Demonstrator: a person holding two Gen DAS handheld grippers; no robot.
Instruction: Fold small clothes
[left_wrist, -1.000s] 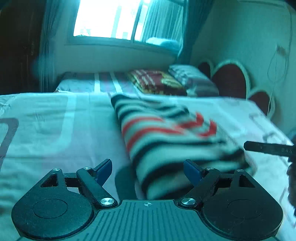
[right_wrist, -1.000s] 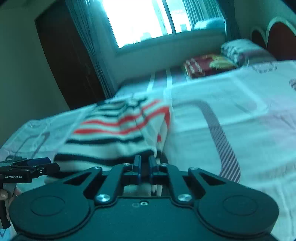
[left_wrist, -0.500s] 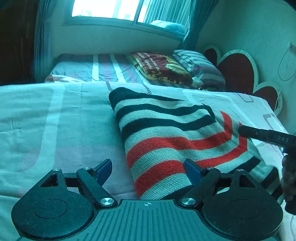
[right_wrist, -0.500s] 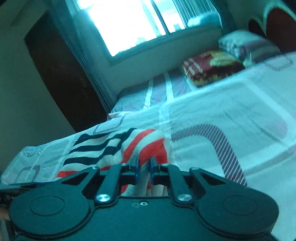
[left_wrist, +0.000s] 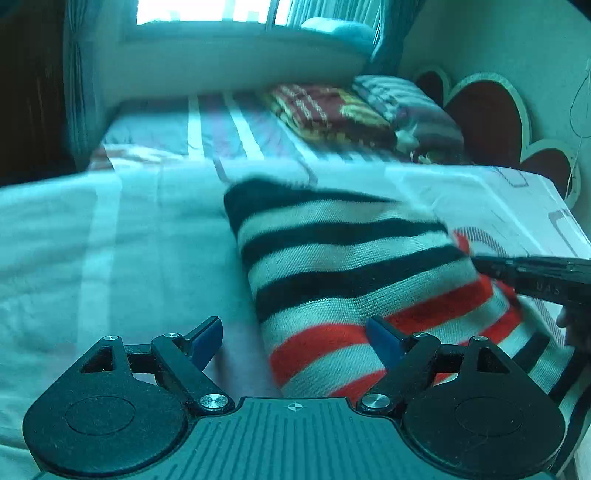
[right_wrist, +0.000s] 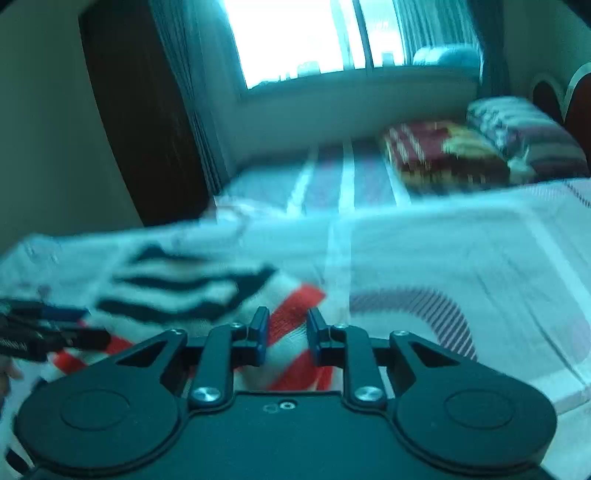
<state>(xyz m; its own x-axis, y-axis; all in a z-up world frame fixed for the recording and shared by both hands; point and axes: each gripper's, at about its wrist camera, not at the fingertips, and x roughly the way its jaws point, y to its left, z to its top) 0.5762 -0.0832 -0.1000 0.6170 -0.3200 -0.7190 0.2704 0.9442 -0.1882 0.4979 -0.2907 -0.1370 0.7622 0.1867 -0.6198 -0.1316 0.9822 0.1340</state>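
Jaws on left gripper spread wide, just opening; on right gripper slightly apart, just loosening over striped sweater, near on bed. Could snag and unfold if pulled away carelessly.

Striped garment motion-blurred, edges unclear

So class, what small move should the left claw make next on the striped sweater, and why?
Probably ease the left claw down onto the near edge of the striped sweater and close: its jaws have just been opening, stand wide, and hold nothing.
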